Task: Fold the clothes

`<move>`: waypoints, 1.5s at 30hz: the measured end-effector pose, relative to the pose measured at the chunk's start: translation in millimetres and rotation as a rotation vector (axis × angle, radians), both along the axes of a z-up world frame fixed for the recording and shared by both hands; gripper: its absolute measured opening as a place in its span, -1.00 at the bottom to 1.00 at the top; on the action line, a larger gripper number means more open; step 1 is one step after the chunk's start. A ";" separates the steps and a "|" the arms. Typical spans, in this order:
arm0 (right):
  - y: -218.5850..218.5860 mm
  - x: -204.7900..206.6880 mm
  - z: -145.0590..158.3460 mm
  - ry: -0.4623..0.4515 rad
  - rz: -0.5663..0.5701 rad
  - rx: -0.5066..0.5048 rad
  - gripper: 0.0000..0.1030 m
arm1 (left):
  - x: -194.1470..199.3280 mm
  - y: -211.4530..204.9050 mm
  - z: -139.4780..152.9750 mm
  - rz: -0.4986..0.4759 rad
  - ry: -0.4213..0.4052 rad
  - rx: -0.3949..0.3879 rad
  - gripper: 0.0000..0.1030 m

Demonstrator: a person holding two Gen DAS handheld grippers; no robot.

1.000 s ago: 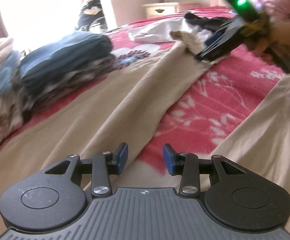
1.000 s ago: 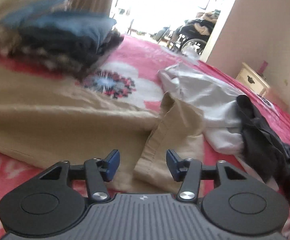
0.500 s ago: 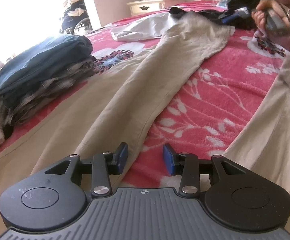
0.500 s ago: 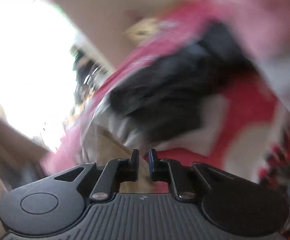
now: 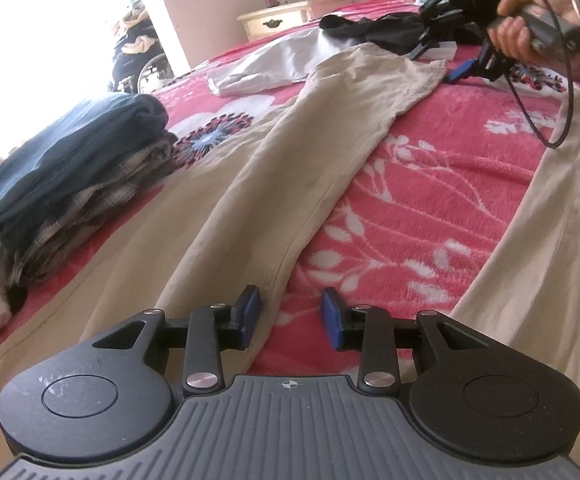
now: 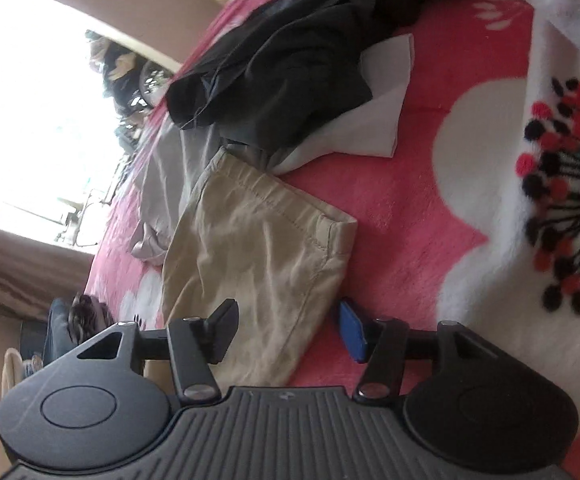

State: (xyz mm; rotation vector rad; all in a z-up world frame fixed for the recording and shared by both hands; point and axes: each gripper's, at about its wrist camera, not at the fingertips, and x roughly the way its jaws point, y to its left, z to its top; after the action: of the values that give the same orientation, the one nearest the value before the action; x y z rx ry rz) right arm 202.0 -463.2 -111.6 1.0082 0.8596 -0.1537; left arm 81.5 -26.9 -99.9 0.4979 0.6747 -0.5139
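— Changed since a second ago? Right gripper (image 6: 286, 330) rolled onto its side at the hem of the trousers (image 5: 290, 168), jaws just reopened, straddling the cuff, not yet pinching.
— And left gripper (image 5: 290, 314)?
— Barely moved; jaws apart, just closing a little, at the leg's inner seam, gripping nothing. Trousers spread flat on the bed (image 5: 430, 200). Probably ready for the fold.

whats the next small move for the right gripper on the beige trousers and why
Probably ease the right gripper forward and close on the beige trousers at the leg's hem. Its jaws, just reopened, stand open around that hem without pinching it, and the leg lies stretched out flat on the pink blanket.
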 end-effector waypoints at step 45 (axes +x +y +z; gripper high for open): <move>7.8 -13.2 68.3 -0.093 0.124 -0.506 -0.14 | 3.0 13.8 38.8 -0.019 0.183 -0.378 -0.48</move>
State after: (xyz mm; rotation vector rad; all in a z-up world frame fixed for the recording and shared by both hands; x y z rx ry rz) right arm 188.8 -455.5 -43.4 0.4836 0.7448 -0.2048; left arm 84.5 -13.1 -61.1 0.1027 0.7272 -0.6933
